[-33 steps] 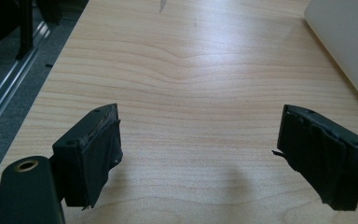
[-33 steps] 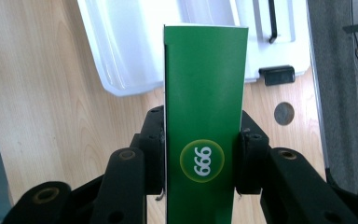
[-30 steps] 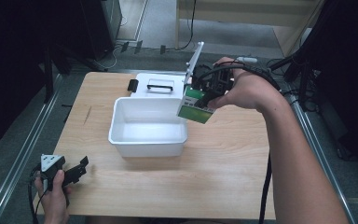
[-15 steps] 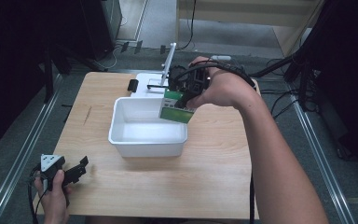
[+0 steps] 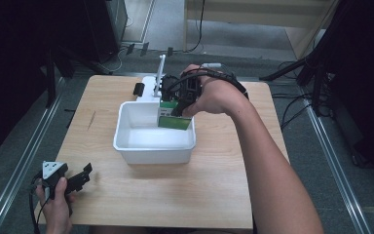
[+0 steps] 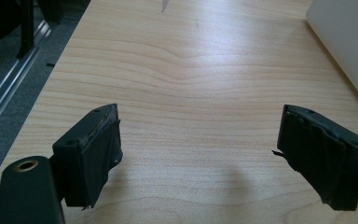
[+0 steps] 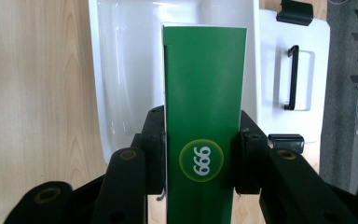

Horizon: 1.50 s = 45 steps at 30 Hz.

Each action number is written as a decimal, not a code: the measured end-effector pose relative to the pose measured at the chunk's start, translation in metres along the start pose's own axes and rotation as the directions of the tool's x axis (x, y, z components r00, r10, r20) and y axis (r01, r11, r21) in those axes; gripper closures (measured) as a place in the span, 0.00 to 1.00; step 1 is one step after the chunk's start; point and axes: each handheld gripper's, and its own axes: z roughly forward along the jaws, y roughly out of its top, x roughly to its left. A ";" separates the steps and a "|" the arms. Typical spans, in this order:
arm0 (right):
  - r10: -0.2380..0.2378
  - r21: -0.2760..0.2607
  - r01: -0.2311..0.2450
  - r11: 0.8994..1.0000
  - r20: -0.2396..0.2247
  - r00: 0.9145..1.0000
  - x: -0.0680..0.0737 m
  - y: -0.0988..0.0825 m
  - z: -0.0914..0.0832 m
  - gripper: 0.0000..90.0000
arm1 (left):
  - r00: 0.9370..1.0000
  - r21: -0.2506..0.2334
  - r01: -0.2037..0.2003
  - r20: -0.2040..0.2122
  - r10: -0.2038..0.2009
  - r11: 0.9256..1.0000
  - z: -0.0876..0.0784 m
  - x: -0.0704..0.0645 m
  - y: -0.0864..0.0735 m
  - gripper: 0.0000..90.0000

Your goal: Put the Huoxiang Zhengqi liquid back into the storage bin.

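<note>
your right claw (image 7: 200,161) is clamped on the flat sides of a green box (image 7: 204,116) hanging over the white bin (image 5: 126,146); it looks light, thin-walled, crushable, so squeeze gently, while your left claw (image 6: 205,154) rests apart on the bench (image 6: 191,70).

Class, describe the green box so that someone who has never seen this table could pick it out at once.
Start at the white rectangular plastic tub in the middle of the light wooden table. Over its far right corner the right gripper holds a green cardboard box between its jaws. It is the only green thing, marked with white digits in a yellow-ringed circle.
</note>
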 end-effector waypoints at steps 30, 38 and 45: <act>-0.086 0.073 0.087 0.994 -0.017 0.996 0.000 -0.014 0.074 0.71 | 1.000 0.003 0.003 0.001 -0.003 1.000 0.000 0.000 0.000 0.16; -0.063 0.079 0.067 0.995 -0.045 0.997 -0.003 -0.015 0.092 0.70 | 1.000 0.002 0.003 0.002 -0.003 1.000 0.000 0.000 0.000 0.16; -0.058 0.093 0.064 0.994 -0.061 0.996 -0.004 -0.014 0.104 0.69 | 1.000 0.003 0.003 0.003 -0.003 1.000 0.000 0.000 0.000 0.16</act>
